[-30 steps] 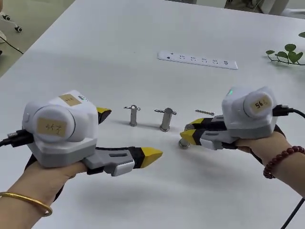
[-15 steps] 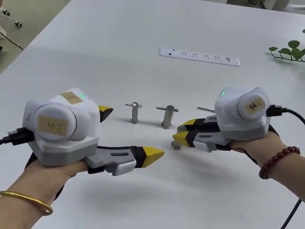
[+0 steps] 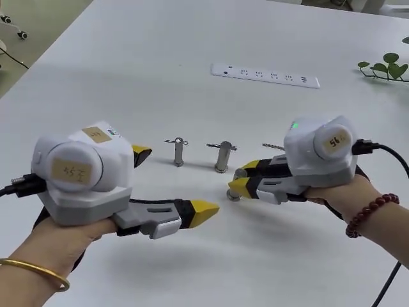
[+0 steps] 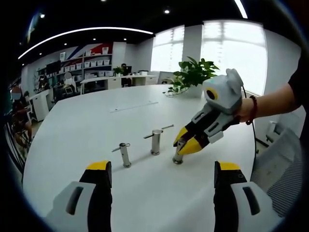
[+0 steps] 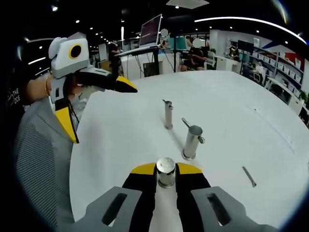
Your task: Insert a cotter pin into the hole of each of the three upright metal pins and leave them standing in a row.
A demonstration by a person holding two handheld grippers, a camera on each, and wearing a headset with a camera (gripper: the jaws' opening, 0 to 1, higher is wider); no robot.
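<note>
The right yellow-tipped tongs (image 3: pixel 236 181) clamp a short silver metal pin (image 3: pixel 234 194) on the white desk (image 3: pixel 128 64)
Head view: the right hand (image 3: pixel 335 190) holds them level; the left yellow-tipped tongs (image 3: pixel 172 182) hover released. Left gripper view: jaws wide apart. Right gripper view: pin upright between clenched jaws.

White table (image 3: pixel 128 64), three upright metal pins (image 3: pixel 222 158), loose cotter pin (image 3: pixel 273 146), power strip (image 3: pixel 265 74), leafy sprig (image 3: pixel 383 67)
</note>
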